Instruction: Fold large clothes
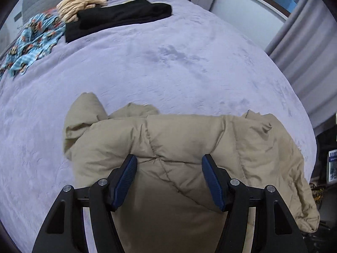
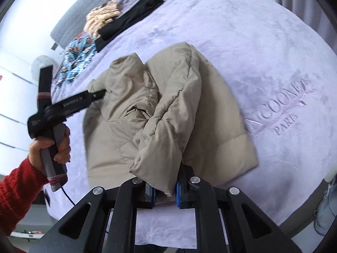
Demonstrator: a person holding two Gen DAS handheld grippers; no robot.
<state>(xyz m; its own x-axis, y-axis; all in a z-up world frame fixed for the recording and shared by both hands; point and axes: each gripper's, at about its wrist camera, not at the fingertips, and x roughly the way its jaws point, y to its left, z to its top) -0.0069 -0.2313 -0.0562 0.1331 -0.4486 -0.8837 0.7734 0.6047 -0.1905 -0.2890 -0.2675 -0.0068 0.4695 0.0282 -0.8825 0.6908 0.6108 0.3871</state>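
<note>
Your right tool (image 2: 164,191) clamped the jacket (image 2: 168,113) hem on the bed (image 2: 252,42); your left tool (image 1: 169,169), pads apart, hovered nearer the far end

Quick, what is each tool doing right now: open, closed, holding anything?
Left tool: open, over the beige jacket, gripping nothing.
Right tool: closed on the jacket.

Black tools (image 1: 169,166), blue ribbed pads (image 1: 212,181), silver pivot screws; red knit sleeve (image 2: 16,189).
</note>
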